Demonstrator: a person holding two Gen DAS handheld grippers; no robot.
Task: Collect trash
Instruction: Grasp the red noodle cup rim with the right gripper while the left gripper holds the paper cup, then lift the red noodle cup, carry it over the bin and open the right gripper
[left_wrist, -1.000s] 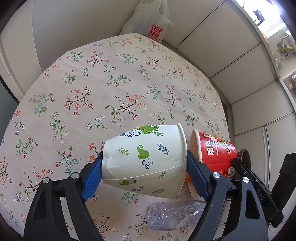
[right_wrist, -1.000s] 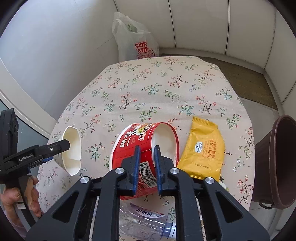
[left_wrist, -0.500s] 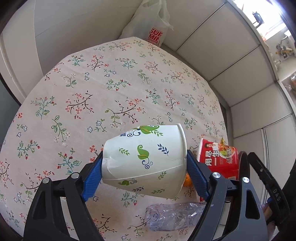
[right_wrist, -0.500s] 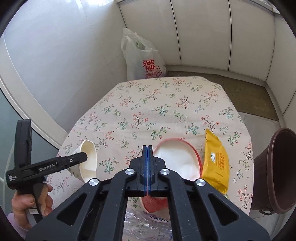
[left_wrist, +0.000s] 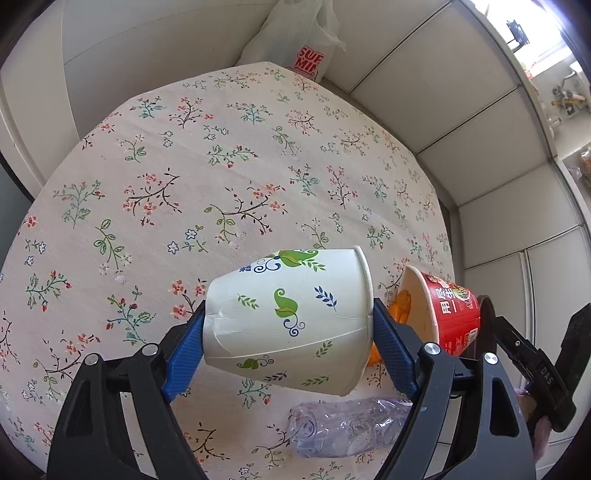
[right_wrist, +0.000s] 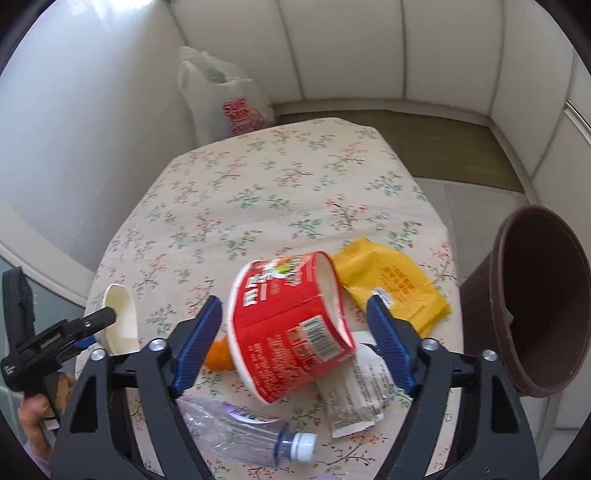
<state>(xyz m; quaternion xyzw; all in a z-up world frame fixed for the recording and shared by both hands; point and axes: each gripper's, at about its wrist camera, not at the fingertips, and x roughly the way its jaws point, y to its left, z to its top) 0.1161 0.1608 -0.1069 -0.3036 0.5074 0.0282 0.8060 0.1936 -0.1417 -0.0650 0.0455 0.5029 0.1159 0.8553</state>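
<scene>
left gripper (left_wrist: 288, 332): clamped on the white paper cup (left_wrist: 291, 317), blue pads pressed against its base end and its rim end; cup lay sideways between them, lifted off the cloth, mouth toward the red bowl.
right gripper (right_wrist: 295, 332): jaws had just been opening, stood spread wide; the red noodle bowl (right_wrist: 291, 325) sat between them, pads apart from its sides, no grip.
red noodle bowl: tipped on its side, mouth facing away and to the right, barcode label up; frame blurred, could not tell whether it rested on the table or was in the air.
yellow snack packet (right_wrist: 391, 284): flat on the cloth, just beyond the bowl's mouth, partly under it.
orange scrap (right_wrist: 219, 354): beside the bowl's base, near the right gripper's left pad.
plastic bottle (right_wrist: 251, 432): clear, crushed, lying at the near table edge, blue-white cap toward the right.
white wrapper (right_wrist: 351, 395): flat, near the bottle cap, under the bowl's near edge.
brown bin (right_wrist: 532, 295): off the table's right edge, mouth open toward the camera.
table (left_wrist: 184, 184): floral cloth, far half bare.
white plastic bag (right_wrist: 225, 99): red print, on the floor beyond the far table edge.
person's hand (right_wrist: 37, 410): on the left gripper's handle, left edge of the right wrist view.
</scene>
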